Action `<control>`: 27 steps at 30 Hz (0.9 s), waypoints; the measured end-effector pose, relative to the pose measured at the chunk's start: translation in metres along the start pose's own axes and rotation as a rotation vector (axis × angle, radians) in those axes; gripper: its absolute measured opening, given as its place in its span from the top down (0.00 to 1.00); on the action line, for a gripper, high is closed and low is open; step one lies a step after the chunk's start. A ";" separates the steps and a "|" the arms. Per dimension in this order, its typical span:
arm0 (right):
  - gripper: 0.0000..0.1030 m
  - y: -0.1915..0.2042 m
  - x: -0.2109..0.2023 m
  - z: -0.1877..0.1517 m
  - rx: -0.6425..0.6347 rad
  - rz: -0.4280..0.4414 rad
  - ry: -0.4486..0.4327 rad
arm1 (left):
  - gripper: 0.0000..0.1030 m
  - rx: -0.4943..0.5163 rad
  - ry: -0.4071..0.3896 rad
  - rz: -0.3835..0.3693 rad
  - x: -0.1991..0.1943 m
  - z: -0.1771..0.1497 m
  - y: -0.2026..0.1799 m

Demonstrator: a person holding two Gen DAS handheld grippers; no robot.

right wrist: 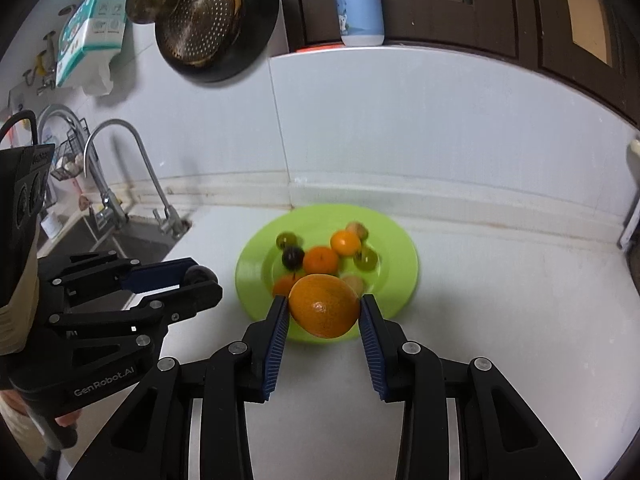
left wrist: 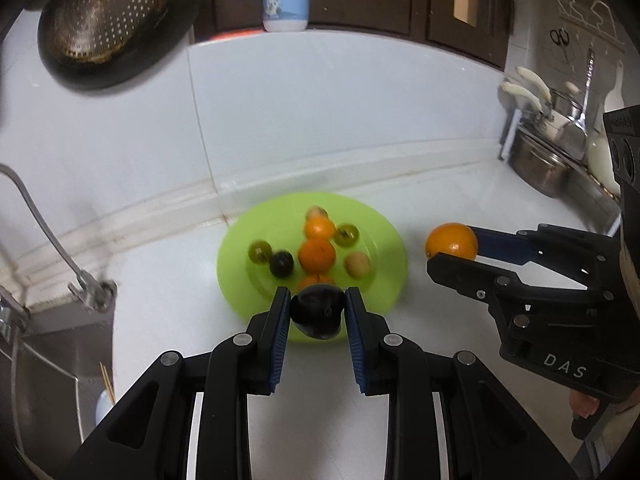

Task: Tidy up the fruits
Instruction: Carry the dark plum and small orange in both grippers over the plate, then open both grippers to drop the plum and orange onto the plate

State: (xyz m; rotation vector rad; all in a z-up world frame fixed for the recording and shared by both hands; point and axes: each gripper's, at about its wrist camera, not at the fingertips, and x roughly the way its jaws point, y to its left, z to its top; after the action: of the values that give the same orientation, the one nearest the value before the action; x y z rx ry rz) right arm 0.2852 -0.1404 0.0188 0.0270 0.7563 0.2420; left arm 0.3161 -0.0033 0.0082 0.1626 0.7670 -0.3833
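Orange [right wrist: 324,306], long axis crosswise between pads [right wrist: 276,332]

We are reading "DAS" in pale letters on the black body of the right gripper [left wrist: 454,256], on the housing well behind its fingers, as the left wrist view is showing it. We are reading "GenRobot.AI" on the black body of the left gripper [right wrist: 200,280], likewise behind its fingers, in the right wrist view. The blue-and-white bottle [right wrist: 358,4], standing far ahead of both tools, is carrying print that is staying too blurred for us.
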 end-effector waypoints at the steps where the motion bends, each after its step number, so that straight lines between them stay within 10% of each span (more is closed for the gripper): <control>1: 0.64 -0.001 0.001 0.002 0.002 0.002 -0.001 | 0.73 -0.001 -0.002 0.009 0.003 0.004 0.001; 27: 0.64 -0.051 0.131 0.062 0.019 0.011 0.115 | 0.73 -0.086 0.106 0.039 0.133 0.064 0.038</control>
State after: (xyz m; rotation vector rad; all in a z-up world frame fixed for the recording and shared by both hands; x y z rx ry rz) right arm 0.4299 -0.1562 -0.0309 0.0354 0.8728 0.2485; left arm 0.4593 -0.0234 -0.0393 0.1176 0.8821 -0.3055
